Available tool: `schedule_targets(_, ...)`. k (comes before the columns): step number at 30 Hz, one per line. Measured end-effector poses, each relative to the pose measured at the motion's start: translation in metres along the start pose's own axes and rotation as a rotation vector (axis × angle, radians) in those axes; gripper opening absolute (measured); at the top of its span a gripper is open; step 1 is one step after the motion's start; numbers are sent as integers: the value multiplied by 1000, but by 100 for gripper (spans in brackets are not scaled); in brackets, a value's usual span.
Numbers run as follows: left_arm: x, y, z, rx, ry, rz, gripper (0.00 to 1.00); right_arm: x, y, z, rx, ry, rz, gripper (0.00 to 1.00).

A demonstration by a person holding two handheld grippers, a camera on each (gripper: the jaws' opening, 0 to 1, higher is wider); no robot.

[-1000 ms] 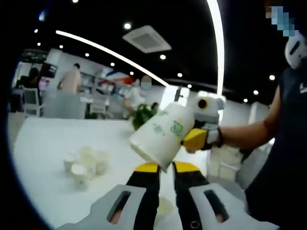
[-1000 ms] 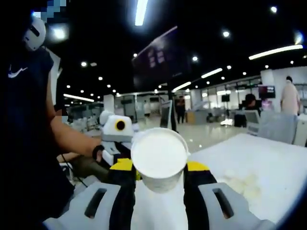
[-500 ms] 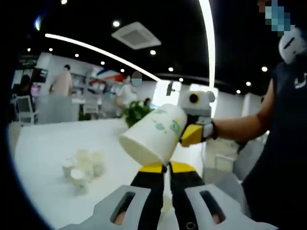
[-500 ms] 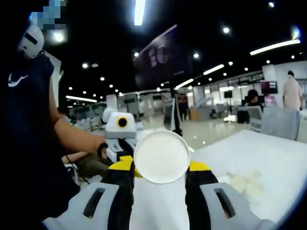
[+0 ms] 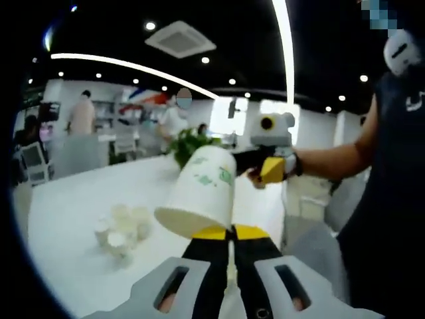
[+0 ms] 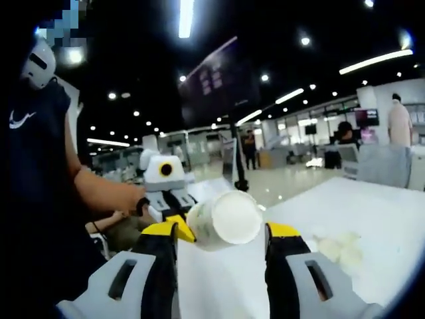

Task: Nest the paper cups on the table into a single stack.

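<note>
In the left gripper view, the left gripper (image 5: 229, 234) has its jaws drawn narrow at 6 o'clock, pinching the lower rim of a paper cup (image 5: 198, 195) that tilts up toward 12 o'clock, its green print facing the camera. The right gripper (image 5: 273, 169) sits at 2 o'clock, just behind the cup's upper end, and whether it touches the cup cannot be told there. In the right gripper view, the right gripper (image 6: 221, 234) stands with its jaws wide, the cup (image 6: 224, 217) lying between them with clear gaps on both sides, so it looks released. The left gripper (image 6: 178, 222) grips the cup from 9 o'clock.

On the white counter (image 5: 80, 199), a cluster of loose cups (image 5: 123, 226) waits at 8 o'clock, well apart from the held cup.

The risk from here seems to be the thin hold: one narrow pinch on a soft paper rim, with the cup tilted, could let it swing or slip free, or crease the rim so that it nests badly. Dropping it among the cluster could scatter the light cups.
</note>
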State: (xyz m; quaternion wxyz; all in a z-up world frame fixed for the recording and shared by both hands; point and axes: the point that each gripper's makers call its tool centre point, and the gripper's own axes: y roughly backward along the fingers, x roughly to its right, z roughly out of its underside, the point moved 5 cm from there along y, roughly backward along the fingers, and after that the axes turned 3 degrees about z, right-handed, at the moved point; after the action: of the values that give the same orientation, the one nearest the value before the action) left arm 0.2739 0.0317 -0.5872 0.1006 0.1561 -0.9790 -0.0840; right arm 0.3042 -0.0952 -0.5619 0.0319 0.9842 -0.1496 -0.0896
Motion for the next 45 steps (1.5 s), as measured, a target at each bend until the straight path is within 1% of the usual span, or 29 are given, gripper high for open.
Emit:
schedule_targets(2,4,-1,-2,-12,-12,28,0,1,0,3,-8,-6,1,51)
schedule_targets(4,8,-2,-1,-45,-29,52,0,2,0,4,-7,-13,2,53)
schedule_targets(6,10,-3,0,-66,-38,69,0,0,0,3,-2,-38,-18,53)
schedule_targets(7,11,-4,1,-86,-45,78,0,0,0,3,-2,-40,-22,52)
schedule_targets(8,13,-5,1,-100,-50,87,0,-4,0,5,-18,-51,-48,49)
schedule_targets(10,14,-5,2,-110,-52,97,0,-6,0,7,-40,-44,-61,38)
schedule_targets(11,14,-5,2,-116,-50,100,0,-6,0,7,-34,-46,-63,39)
schedule_targets(13,13,-5,0,-97,-42,96,0,-5,1,6,-27,-49,-59,38)
schedule_targets(14,13,-4,-2,-75,-16,103,0,-4,2,6,-20,-53,-59,38)
schedule_targets(15,14,-3,-6,-35,23,115,1,-4,3,4,-8,-64,-64,38)
schedule_targets(16,13,-3,-9,-9,35,115,1,-4,4,3,0,-69,-65,38)
schedule_targets(17,11,-1,-15,43,48,109,1,-4,5,2,4,-70,-65,38)
schedule_targets(18,12,0,-16,52,60,114,2,-5,5,2,10,-72,-65,37)
schedule_targets(19,11,2,-21,88,74,116,2,-5,5,2,15,-71,-66,37)
schedule_targets(20,10,2,-24,106,75,109,3,-6,5,1,19,-69,-64,37)
schedule_targets(24,8,2,-27,121,71,98,4,-5,4,-1,36,-60,-55,36)
schedule_targets(27,10,1,-29,115,69,106,4,-6,3,0,33,-57,-62,36)
schedule_targets(31,13,-1,-28,91,56,118,3,-8,3,3,21,-54,-73,36)
schedule_targets(34,14,0,-27,76,49,133,1,-10,3,5,17,-60,-80,36)
schedule_targets(36,17,0,-27,61,46,157,0,-10,3,6,9,-68,-82,37)
schedule_targets(38,18,-2,-28,50,27,151,0,-10,3,7,1,-65,-76,38)
schedule_targets(42,19,-3,-29,32,19,164,0,-11,4,7,-7,-58,-75,39)
schedule_targets(45,18,-5,-29,3,3,161,0,-10,5,10,-31,-39,-59,39)
